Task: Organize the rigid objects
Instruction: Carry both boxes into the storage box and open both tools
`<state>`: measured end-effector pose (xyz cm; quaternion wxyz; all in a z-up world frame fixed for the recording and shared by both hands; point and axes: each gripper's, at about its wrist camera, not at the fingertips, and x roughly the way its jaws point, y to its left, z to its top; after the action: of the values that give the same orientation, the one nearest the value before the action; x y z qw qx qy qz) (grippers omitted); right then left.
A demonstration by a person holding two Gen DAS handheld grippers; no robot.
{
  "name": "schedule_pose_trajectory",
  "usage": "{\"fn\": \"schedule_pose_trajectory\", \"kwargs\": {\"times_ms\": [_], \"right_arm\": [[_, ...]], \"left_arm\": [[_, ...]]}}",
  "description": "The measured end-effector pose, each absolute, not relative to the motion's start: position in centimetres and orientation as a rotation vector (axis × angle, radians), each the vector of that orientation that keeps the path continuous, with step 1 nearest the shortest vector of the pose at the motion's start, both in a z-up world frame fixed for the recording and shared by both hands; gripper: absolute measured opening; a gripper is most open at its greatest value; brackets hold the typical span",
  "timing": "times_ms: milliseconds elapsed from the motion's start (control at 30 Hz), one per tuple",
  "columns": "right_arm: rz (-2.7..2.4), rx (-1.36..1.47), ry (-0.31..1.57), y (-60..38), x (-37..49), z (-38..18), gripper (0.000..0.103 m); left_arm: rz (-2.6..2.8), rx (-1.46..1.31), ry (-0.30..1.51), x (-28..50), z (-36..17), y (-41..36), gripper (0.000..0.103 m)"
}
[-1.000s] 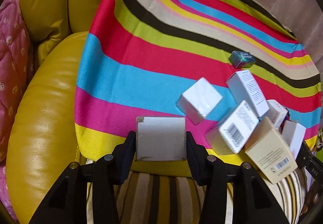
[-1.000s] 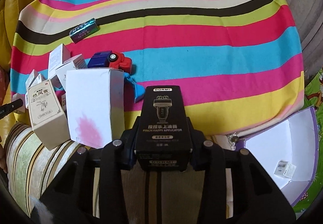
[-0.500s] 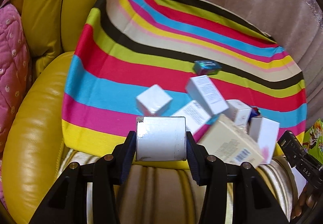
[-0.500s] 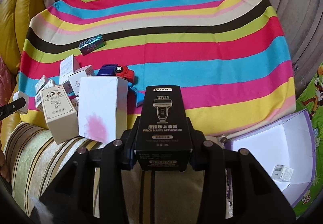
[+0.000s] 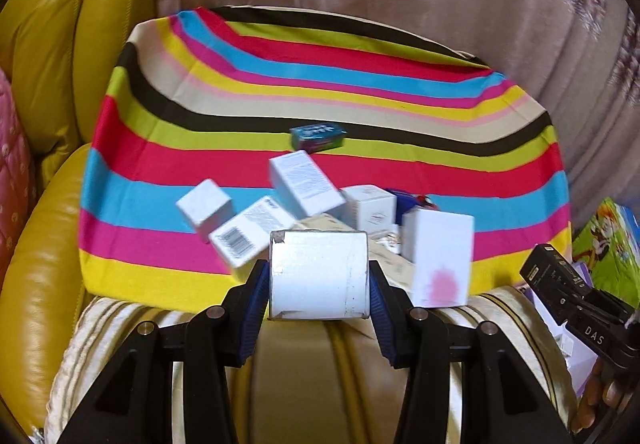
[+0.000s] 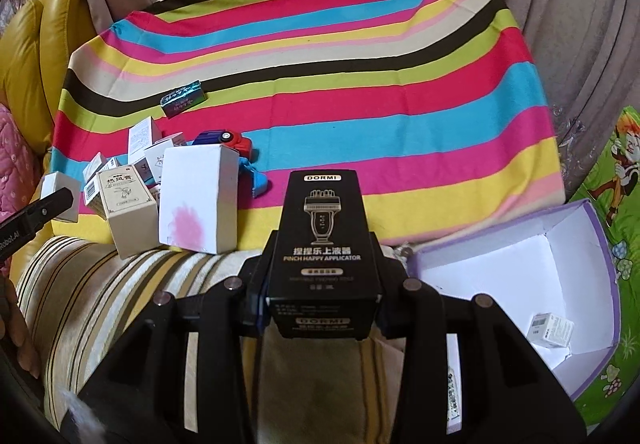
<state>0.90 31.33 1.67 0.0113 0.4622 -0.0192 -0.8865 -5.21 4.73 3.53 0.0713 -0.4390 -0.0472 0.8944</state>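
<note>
The left claw [image 5: 319,280] grips a plain white cardboard box [image 5: 319,274] between its pads, above the striped sofa cushion [image 5: 304,368]. The right claw [image 6: 322,294] clamps a black printed carton [image 6: 323,244] beside an open purple-edged box [image 6: 520,284].

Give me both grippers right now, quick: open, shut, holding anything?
Left gripper: shut on the white box.
Right gripper: shut on the black DORMI box.

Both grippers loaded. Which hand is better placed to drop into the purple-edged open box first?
Right. The right gripper holds the black box beside the open box; the left gripper, with its white box, faces the pile.
</note>
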Motion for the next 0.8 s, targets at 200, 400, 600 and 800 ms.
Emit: {"fn": "schedule_pose_trajectory", "kwargs": {"times_ms": [200, 400, 600, 800], "right_arm": [[-2.786, 1.441, -0.069, 32.6, 2.2, 2.0, 0.043], [-2.809, 1.43, -0.101, 34.3, 3.3, 2.3, 0.043], [-2.832, 1.437, -0.135, 36.4, 4.3, 2.2, 0.043], [-2.859, 1.468, -0.178, 39.1, 5.3, 1.7, 0.043]], "left_arm": [[2.645, -1.29, -0.081, -4.3, 3.8, 7.7, 0.048], [2.587, -1.258, 0.012, -3.4, 4.0, 11.3, 0.048], [2.53, -1.244, 0.075, -2.9, 4.1, 14.2, 0.048], [2.448, -1.244, 0.112, -2.5, 4.0, 17.4, 0.048]]}}
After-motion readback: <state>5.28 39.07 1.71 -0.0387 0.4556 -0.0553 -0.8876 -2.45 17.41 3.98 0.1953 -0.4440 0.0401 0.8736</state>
